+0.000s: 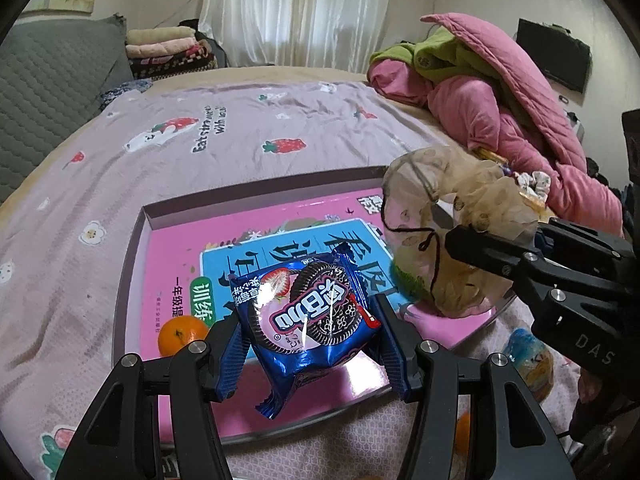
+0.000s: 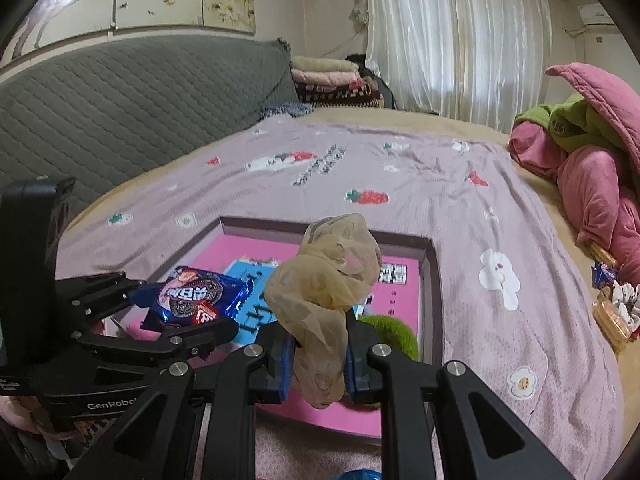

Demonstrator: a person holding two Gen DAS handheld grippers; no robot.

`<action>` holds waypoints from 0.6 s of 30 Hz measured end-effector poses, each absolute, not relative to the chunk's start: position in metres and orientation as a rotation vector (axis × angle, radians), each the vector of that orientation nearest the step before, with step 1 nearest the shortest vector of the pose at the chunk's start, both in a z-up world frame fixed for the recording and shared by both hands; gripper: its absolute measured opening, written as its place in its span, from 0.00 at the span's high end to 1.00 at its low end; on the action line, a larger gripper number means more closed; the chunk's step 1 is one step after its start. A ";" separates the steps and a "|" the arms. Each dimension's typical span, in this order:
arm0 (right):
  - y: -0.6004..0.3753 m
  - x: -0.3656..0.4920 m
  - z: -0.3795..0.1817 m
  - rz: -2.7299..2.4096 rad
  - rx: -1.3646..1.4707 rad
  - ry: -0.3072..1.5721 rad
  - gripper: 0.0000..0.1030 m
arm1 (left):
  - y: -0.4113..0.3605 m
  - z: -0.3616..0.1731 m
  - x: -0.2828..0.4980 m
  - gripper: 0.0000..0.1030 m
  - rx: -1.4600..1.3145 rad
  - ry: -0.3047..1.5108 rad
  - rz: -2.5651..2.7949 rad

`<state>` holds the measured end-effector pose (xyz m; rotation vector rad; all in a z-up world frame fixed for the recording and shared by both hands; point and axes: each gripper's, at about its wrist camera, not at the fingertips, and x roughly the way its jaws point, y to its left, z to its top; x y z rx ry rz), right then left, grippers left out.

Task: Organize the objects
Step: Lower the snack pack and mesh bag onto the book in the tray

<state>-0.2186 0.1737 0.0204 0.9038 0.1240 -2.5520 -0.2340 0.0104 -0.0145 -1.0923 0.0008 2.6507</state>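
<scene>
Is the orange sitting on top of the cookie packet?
No, the orange lies in the tray beside the held cookie packet.

"GenRobot" on the left tool (image 2: 224, 322), "DAS" on the right tool (image 1: 452, 240), "Eat strawberries" on the bedsheet (image 1: 208, 136)

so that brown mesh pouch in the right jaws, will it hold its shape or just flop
Likely floppy: the mesh pouch bunches and sags above the right gripper. Probably light, being see-through gauze. Its loose drawstring might snag.
</scene>
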 end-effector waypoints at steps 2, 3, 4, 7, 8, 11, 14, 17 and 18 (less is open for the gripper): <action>0.173 -0.221 0.017 -2.543 0.931 0.125 0.80 | 0.012 -0.016 -0.234 0.42 -1.096 0.010 2.649; 0.173 -0.221 0.015 -2.538 0.939 0.127 0.80 | 0.012 -0.017 -0.234 0.42 -1.097 0.011 2.649; 0.173 -0.221 0.014 -2.537 0.944 0.127 0.80 | 0.012 -0.017 -0.234 0.42 -1.098 0.011 2.649; 0.174 -0.222 0.012 -2.535 0.958 0.135 0.80 | 0.012 -0.018 -0.234 0.42 -1.094 0.018 2.653; 0.174 -0.222 0.011 -2.532 0.962 0.135 0.80 | 0.013 -0.019 -0.234 0.42 -1.094 0.018 2.651; 0.172 -0.223 0.008 -2.522 0.986 0.147 0.80 | 0.014 -0.020 -0.235 0.42 -1.087 0.025 2.646; 0.172 -0.225 0.004 -2.515 1.012 0.156 0.80 | 0.015 -0.022 -0.236 0.42 -1.087 0.033 2.644; 0.171 -0.226 0.001 -2.506 1.035 0.166 0.80 | 0.016 -0.022 -0.236 0.42 -1.091 0.040 2.639; 0.171 -0.226 -0.001 -2.501 1.047 0.173 0.80 | 0.017 -0.023 -0.236 0.42 -1.090 0.047 2.637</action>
